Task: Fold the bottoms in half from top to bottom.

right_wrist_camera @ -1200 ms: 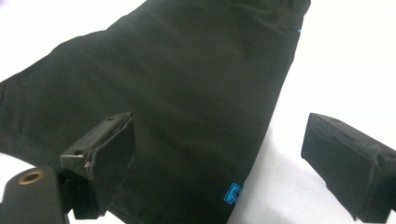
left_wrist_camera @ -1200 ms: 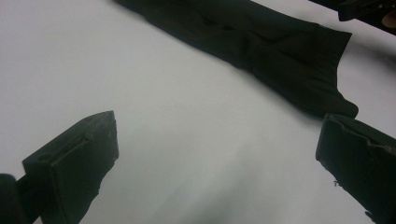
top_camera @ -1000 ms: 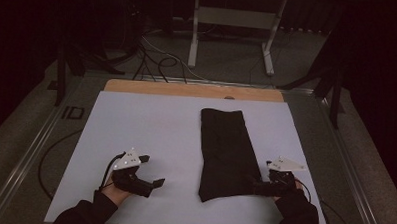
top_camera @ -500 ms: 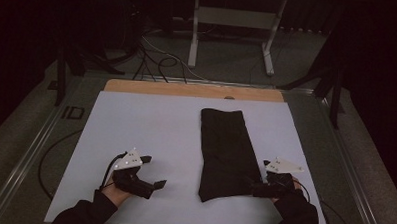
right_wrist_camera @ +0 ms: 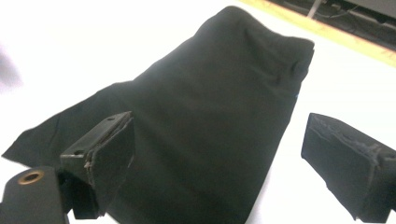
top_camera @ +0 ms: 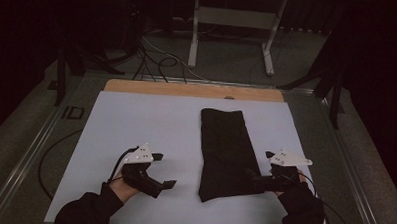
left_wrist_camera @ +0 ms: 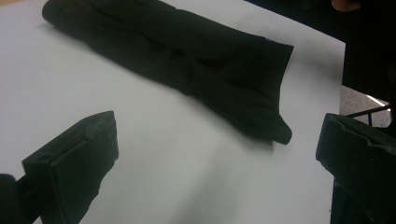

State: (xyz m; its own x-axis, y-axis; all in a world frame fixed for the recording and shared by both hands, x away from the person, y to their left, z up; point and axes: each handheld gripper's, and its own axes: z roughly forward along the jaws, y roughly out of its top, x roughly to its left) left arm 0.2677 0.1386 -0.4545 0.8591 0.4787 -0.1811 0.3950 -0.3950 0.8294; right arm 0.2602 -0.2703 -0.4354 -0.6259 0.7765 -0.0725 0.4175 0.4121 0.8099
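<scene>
Folded black cloth [top_camera: 228, 153] lies flat on the bench [top_camera: 136, 125]. Right tool [top_camera: 256, 180], released, at its near right edge; left tool [top_camera: 164, 171], released, well apart to its left.

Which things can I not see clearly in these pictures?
- High view: whether the right hand-held gripper touches the black folded cloth; both are dark and merge.
- Right gripper view: the cloth's near edge, cut off by the bottom edge and the jaws.
- Left gripper view: the cloth's far end, cut off by the top edge.
- What garment the cloth is: folded, too dark.
</scene>
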